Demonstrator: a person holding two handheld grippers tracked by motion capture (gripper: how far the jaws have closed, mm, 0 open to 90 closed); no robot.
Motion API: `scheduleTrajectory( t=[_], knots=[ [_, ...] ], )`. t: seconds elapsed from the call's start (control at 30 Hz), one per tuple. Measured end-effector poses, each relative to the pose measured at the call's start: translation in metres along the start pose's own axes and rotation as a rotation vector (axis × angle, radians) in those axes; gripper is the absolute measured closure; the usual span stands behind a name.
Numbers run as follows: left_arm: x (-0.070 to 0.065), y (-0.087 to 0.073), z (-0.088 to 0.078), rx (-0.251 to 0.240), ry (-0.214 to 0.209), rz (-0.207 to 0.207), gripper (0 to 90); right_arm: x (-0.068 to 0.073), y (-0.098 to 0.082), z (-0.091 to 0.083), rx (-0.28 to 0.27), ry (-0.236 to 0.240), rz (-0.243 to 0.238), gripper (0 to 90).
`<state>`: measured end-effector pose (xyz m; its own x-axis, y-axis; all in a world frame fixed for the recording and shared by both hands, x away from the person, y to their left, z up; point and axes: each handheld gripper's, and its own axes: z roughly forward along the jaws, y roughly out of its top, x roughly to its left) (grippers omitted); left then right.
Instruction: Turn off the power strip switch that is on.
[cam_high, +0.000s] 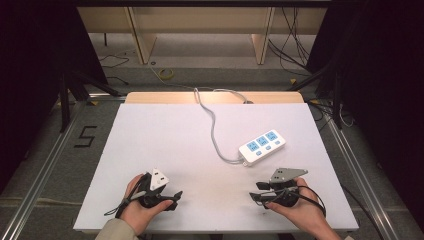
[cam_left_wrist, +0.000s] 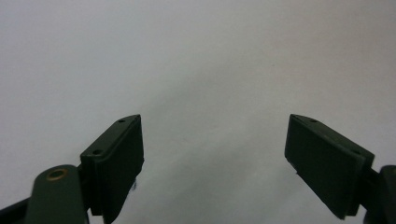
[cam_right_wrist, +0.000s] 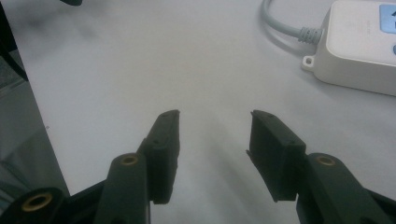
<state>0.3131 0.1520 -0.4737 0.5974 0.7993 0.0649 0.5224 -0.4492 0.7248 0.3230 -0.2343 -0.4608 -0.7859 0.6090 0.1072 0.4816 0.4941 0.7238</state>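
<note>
Two grippers rest low in the high view, the left gripper (cam_high: 175, 197) at lower left and the right gripper (cam_high: 254, 191) at lower right, both with jaws spread wide and holding nothing. The white power strip (cam_high: 262, 147) lies right of centre on the white table (cam_high: 165, 145), just above the right gripper, and its grey cable (cam_high: 214, 131) snakes toward the top edge.

In the left gripper view the jaws stand far apart over bare table, so this gripper is well away from the strip.

In the right gripper view the jaws are wide and empty, with the power strip (cam_right_wrist: 362, 44) at upper right and its cable (cam_right_wrist: 280, 23) entering it. Coming in slantwise could shove the light strip, or a jaw could snag the cable and drag it.
</note>
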Motion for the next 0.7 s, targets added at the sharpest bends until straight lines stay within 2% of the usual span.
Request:
scheduleTrajectory(
  t=[0.23, 0.27, 0.47, 0.6, 0.7],
  knots=[
    [-0.0010, -0.0003, 0.0001, -0.001, 0.002, 0.001, 19.3, 0.0004, 0.0026, -0.0027, 0.003, -0.015, -0.016, 63.6],
    [-0.0012, -0.0005, 0.0001, -0.002, 0.003, -0.002, 19.3, 0.0005, 0.0036, -0.0035, -0.002, -0.026, -0.019, 69.8],
    [-0.0007, -0.0002, 0.0002, -0.001, 0.002, 0.003, 19.3, -0.0007, 0.0063, -0.0048, 0.009, -0.041, -0.032, 83.5],
    [-0.0007, 0.0002, 0.0003, -0.002, 0.003, 0.001, 19.3, -0.0017, 0.0064, -0.0052, 0.022, -0.055, -0.041, 89.5],
    [-0.0007, 0.0002, 0.0002, -0.003, 0.004, 0.000, 19.3, -0.0026, 0.0067, -0.0056, 0.023, -0.059, -0.040, 90.0]
  ],
)
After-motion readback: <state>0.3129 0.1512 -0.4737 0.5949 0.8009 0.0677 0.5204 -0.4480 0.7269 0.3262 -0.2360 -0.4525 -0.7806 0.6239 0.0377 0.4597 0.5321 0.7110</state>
